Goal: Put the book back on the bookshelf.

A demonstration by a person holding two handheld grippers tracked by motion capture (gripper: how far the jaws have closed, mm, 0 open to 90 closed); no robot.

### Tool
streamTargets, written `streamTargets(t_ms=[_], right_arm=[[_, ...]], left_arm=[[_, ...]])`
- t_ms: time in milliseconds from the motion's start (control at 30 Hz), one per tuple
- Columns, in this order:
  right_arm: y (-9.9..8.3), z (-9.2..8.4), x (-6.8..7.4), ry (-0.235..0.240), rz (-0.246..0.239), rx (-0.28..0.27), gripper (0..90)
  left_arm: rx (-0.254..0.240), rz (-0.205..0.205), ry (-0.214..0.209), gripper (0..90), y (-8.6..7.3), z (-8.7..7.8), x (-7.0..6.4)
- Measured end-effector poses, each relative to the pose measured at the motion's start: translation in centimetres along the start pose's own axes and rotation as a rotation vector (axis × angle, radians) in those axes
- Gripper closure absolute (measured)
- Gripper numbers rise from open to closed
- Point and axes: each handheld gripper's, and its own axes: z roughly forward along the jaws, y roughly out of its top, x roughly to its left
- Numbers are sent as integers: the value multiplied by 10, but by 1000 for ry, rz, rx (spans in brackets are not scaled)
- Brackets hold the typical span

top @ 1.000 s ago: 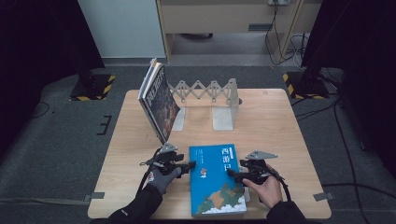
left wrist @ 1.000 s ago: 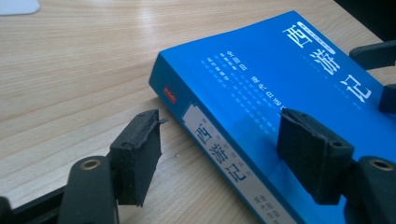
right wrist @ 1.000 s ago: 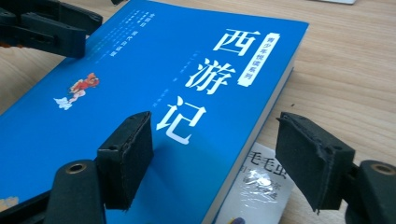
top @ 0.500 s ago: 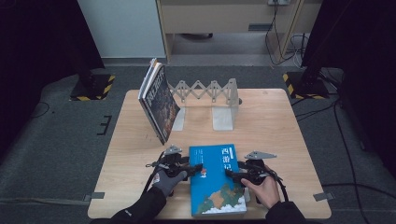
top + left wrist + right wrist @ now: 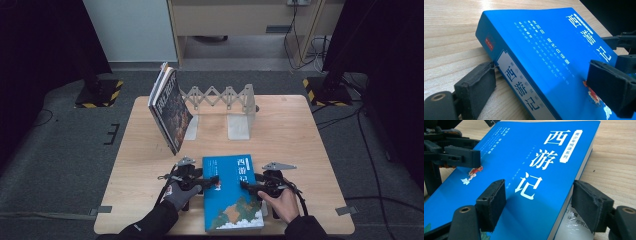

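Observation:
A blue book [image 5: 231,192] with white characters lies flat near the table's front edge. My left gripper [image 5: 212,181] is at its left, spine side. In the left gripper view the left gripper [image 5: 544,75] straddles the spine [image 5: 524,85], one pad low beside it on the wood and one above the cover. Its jaws have just been opening and do not press the book. My right gripper [image 5: 248,186] is at the book's right side. In the right gripper view the right gripper [image 5: 540,192] is shut on the book [image 5: 529,165], one pad on the cover and one under the page edge.
Several dark books [image 5: 170,107] lean at the left end of a metal expanding book rack [image 5: 225,96] at the back of the wooden table [image 5: 300,140]. Bare wood lies between the rack and the blue book. Dark floor surrounds the table.
My left gripper has edged slightly right, toward the book's spine. The book and my right hand have stayed in place.

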Motion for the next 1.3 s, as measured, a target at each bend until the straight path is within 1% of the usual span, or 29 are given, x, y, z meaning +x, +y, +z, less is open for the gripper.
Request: streamTargets(t_ms=[33, 67, 100, 233, 367, 600, 700, 933, 1067, 1200, 1300], right_arm=[[0, 0, 0, 1, 3, 0, 277], [0, 0, 0, 2, 9, 1, 276], [0, 0, 0, 3, 10, 1, 275], [0, 1, 0, 5, 13, 1, 274], [0, 1, -1, 6, 17, 1, 274], [-1, 1, -1, 5, 30, -4, 277], [-2, 2, 0, 7, 38, -6, 280], [-1, 5, 1, 24, 28, -16, 287], [-1, 5, 1, 28, 28, -15, 287], [-1, 6, 0, 31, 17, -18, 287], [-1, 7, 0, 39, 18, -16, 288]], left_arm=[[-1, -7, -3, 70, 0, 1, 1], [-1, -18, -14, 64, -1, 2, 1], [-6, -12, -16, 61, -2, 3, 1], [-1, -12, -22, 58, -1, 3, 1], [0, -14, -36, 62, 0, 4, 2], [-1, -52, -63, 76, 2, 5, 5], [1, -42, -67, 66, 2, 6, 4], [13, -55, -79, 97, 3, 6, 5], [20, -80, -90, 128, 5, 5, 8], [26, -82, -114, 134, 5, 6, 9], [18, -93, -136, 143, 5, 8, 10]])
